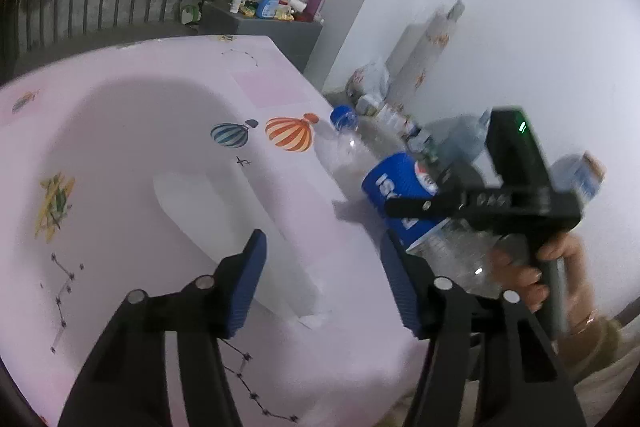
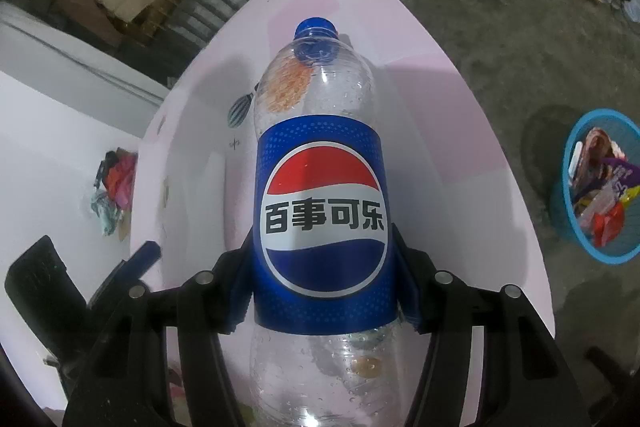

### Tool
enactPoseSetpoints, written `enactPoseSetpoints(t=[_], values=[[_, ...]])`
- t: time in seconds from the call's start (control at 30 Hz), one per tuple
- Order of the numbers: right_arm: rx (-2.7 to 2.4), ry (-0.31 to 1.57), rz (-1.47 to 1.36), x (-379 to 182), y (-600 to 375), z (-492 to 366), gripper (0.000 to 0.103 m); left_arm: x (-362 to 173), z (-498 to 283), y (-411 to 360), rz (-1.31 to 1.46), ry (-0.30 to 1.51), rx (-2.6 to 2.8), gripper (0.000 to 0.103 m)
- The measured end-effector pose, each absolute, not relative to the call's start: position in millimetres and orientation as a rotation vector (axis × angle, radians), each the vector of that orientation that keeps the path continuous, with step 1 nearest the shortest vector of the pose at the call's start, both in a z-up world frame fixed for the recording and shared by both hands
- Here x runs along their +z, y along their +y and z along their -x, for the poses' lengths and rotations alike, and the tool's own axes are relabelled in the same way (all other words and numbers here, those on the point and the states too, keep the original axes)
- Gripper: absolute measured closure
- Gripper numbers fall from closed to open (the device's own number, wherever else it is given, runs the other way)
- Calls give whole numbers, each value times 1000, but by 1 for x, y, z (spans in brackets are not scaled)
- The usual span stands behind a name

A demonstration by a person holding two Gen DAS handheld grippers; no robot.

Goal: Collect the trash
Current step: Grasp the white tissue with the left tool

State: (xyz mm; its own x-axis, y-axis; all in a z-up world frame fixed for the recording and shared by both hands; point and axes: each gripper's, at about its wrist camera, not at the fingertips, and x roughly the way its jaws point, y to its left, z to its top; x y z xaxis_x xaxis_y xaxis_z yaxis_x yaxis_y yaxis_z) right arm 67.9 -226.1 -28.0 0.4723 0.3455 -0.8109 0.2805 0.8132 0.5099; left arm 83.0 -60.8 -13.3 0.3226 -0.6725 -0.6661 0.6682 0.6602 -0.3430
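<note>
The right gripper [image 2: 324,291] grasps an empty clear bottle [image 2: 320,187] across its blue label: both pads press on the label's lower sides, the cap end points away from the jaws, and the base extends back between the gripper's arms. Droplets cling to the inside of the clear plastic. The bottle lies over a pink table [image 2: 460,131] printed with balloons and constellation lines.

In the left wrist view the same bottle [image 1: 400,195] sits past the right-hand finger of the left gripper [image 1: 324,279], beyond the table [image 1: 140,147] edge. It is carried by the right gripper [image 1: 424,205], whose handle a hand [image 1: 532,267] holds. The left gripper's jaws stand apart with nothing between them; only bare tablecloth and a pale rectangular patch of light show in the gap. Its blue ribbed pads touch no object.

To the right of the right gripper's jaws, on the floor well apart from the table, stands a blue basket [image 2: 568,211] holding wrappers and other rubbish. Ahead of the left jaws, past the table's far edge, more bottles [image 1: 460,139] and bags lie against a white wall [image 1: 520,7].
</note>
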Motion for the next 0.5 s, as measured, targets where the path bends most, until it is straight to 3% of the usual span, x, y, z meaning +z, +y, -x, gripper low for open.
enactPoseSetpoints(t=[0.13, 0.4, 0.5], values=[[39, 1091, -647, -28, -222, -67, 46, -22, -88, -72, -87, 866, -807, 53], [28, 1067, -667, -29, -228, -54, 47, -58, -115, -84, -128, 989, -748, 88], [22, 1060, -649, -28, -225, -52, 48, -60, -114, -82, -133, 988, -752, 97]])
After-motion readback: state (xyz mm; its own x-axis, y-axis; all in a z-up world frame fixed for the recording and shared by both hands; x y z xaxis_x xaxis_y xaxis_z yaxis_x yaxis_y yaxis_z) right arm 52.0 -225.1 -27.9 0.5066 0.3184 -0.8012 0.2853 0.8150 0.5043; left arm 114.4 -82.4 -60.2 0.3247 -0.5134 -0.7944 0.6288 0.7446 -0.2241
